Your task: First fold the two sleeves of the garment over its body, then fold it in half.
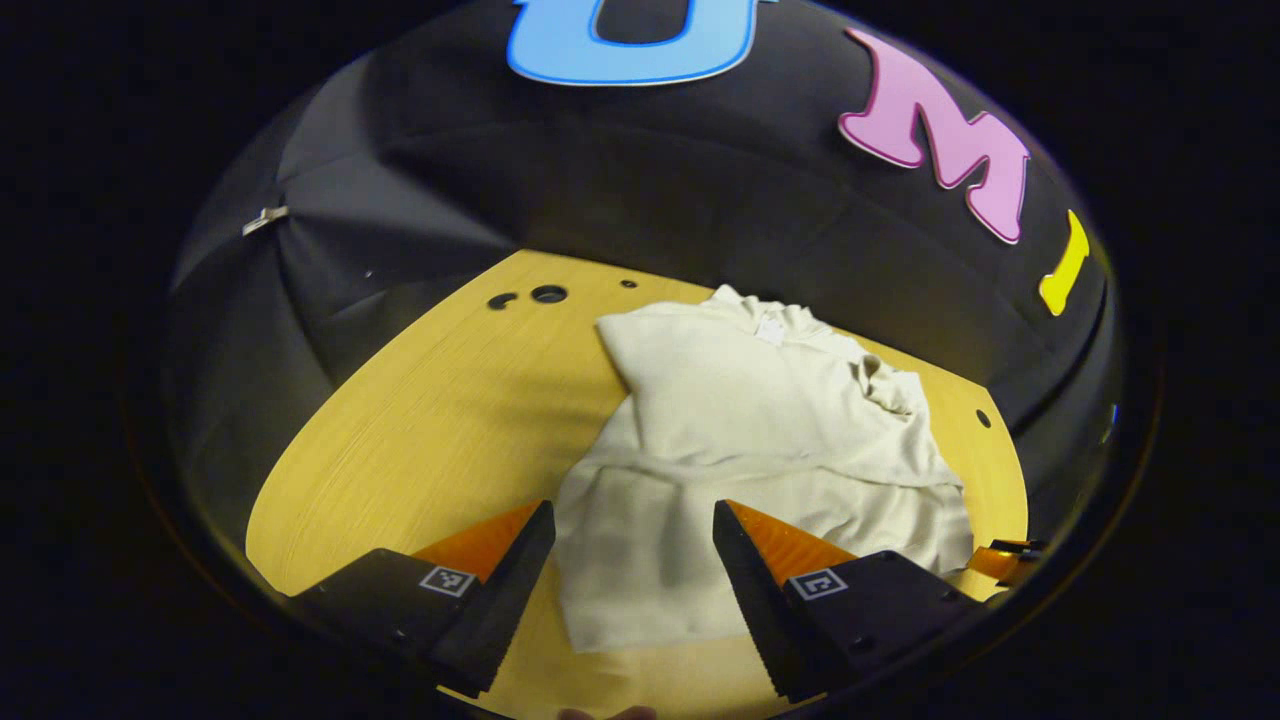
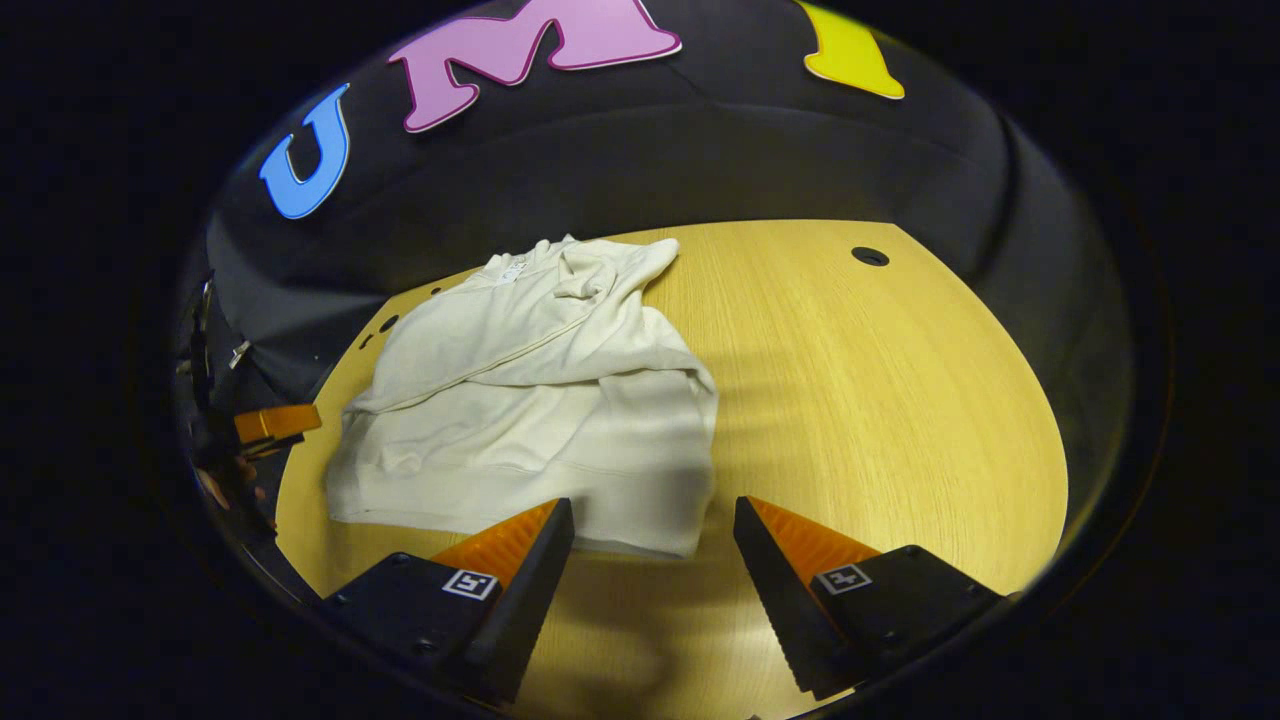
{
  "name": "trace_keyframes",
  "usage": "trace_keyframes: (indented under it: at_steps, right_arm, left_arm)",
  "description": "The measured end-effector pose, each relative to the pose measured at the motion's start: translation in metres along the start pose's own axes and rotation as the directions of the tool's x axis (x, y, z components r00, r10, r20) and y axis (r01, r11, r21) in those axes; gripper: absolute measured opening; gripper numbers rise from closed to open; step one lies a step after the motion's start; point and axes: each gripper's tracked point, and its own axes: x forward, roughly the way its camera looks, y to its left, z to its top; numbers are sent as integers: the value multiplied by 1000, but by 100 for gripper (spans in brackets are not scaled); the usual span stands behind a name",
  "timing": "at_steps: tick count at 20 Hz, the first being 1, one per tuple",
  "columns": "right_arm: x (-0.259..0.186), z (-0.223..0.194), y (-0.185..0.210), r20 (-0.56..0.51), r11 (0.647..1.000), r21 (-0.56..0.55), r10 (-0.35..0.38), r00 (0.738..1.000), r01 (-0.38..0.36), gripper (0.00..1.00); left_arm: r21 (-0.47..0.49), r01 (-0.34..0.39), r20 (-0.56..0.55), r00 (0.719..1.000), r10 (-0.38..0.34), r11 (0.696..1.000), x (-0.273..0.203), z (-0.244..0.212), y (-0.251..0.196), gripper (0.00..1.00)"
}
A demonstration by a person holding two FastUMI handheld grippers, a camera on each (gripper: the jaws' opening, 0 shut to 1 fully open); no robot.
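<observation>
Two open grippers hang over one cream garment (image 1: 760, 450) on the wooden table (image 1: 420, 420), and we hold nothing in either. Starting at the left: our left gripper (image 1: 634, 575) has its fingers spread wide, with the garment's near-left corner and hem lying below and between them, though we cannot tell whether the tips touch the cloth. Over the body we see a sleeve laid across from the left, and on the right side a bunched sleeve sits on top, so we judge both sleeve folds done, if roughly. The fold in half looks still to do, since the body stretches full length from hem to collar. Moving right: our right gripper (image 2: 654, 570) is likewise spread, and the garment (image 2: 530, 400) lies ahead and left of it, its near-right hem corner just in front of the left finger; bare table (image 2: 880, 400) lies before the right finger.
</observation>
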Motion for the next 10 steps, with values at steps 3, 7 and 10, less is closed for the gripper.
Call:
trace_keyframes:
  at_steps: [3, 7, 10]
  right_arm:
    - [17, 0, 4, -12, 999, -40, -5, 1000, 5, 99]
    - [39, 3, -5, -8, 998, -31, -57, 998, 57, 99]
    - [50, -1, -4, -31, 998, -2, -58, 998, 58, 99]
  left_arm:
    - [-31, -49, -40, 998, 48, 998, -4, -28, 25, 98]
    - [-49, -57, -80, 995, 53, 997, 0, -54, 26, 98]
    - [-32, -50, -110, 993, 46, 998, 9, -64, 19, 98]
